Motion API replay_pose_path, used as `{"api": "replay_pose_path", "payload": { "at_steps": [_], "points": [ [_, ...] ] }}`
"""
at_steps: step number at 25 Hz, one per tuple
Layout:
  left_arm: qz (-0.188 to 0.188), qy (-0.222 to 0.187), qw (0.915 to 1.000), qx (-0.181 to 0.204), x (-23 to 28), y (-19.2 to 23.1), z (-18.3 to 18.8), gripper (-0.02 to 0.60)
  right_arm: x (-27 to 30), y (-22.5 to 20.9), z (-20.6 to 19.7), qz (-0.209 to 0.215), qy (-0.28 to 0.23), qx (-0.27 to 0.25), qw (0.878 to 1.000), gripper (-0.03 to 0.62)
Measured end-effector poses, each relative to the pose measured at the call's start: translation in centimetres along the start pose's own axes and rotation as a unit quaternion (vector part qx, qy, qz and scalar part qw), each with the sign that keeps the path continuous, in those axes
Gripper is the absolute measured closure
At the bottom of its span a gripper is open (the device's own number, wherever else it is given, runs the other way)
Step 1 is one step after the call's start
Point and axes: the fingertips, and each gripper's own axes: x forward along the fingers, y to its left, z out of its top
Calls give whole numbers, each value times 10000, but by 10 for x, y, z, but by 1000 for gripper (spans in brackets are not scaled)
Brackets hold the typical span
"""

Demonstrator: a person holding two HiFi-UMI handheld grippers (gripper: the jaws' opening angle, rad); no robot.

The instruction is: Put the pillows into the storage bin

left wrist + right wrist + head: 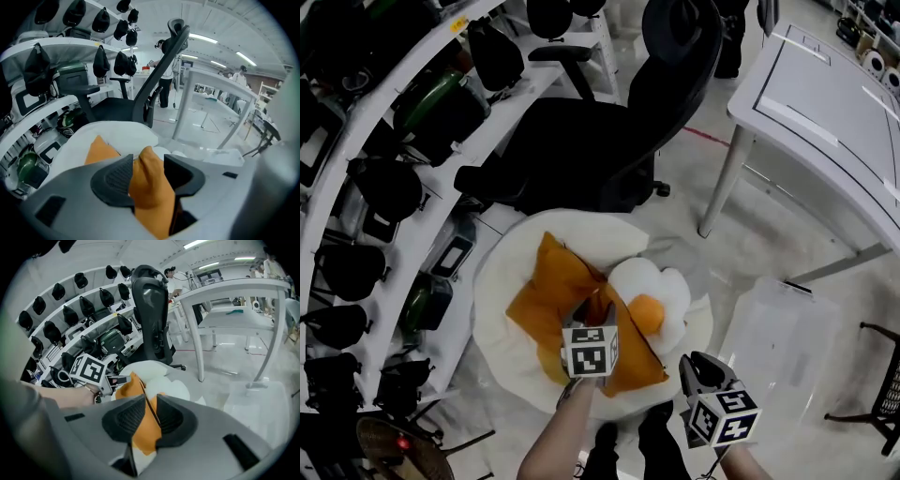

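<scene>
L gripper (592,314) hangs over orange pillow (553,291), jaws wide w/ pillow's corner between them, not pinched. Pillow lies on white cushion (502,291), long axis far-left to near-right, one corner pointing far. Egg pillow (661,286) touches its right side, yolk up. R gripper (705,367) near pillow's near-right corner, jaws apart, grasping nothing. Clear storage bin (778,337) stands at right.

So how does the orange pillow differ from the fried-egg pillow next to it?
The orange pillow is plain orange; the fried-egg pillow is white with an orange yolk. The orange pillow has straight edges and pointed corners; the fried-egg pillow has a wavy outline. The orange pillow lies farther from the clear storage bin, the fried-egg pillow nearer. Both rest on the white round cushion, outside the bin.
</scene>
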Motion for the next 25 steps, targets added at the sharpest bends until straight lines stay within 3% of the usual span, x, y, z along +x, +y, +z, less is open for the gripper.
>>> {"api": "replay_pose_path", "payload": {
  "at_steps": [7, 12, 15, 20, 25],
  "points": [
    [189, 499, 9986, -47, 44, 0, -2, 393, 2, -7, -11, 46, 72, 130, 9999, 523],
    [386, 795, 9960, 132, 54, 1, -5, 395, -1, -9, -15, 56, 91, 177, 9998, 525],
    [399, 999, 9937, 304, 52, -3, -9, 444, -5, -10, -16, 58, 96, 180, 9998, 526],
    [271, 1028, 9940, 239, 34, -8, -18, 508, -17, -10, -17, 43, 81, 246, 9997, 531],
    [80, 762, 9970, 106, -3, -19, -26, 525, -36, -9, -16, -34, -32, 309, 9995, 533]
  ]
}}
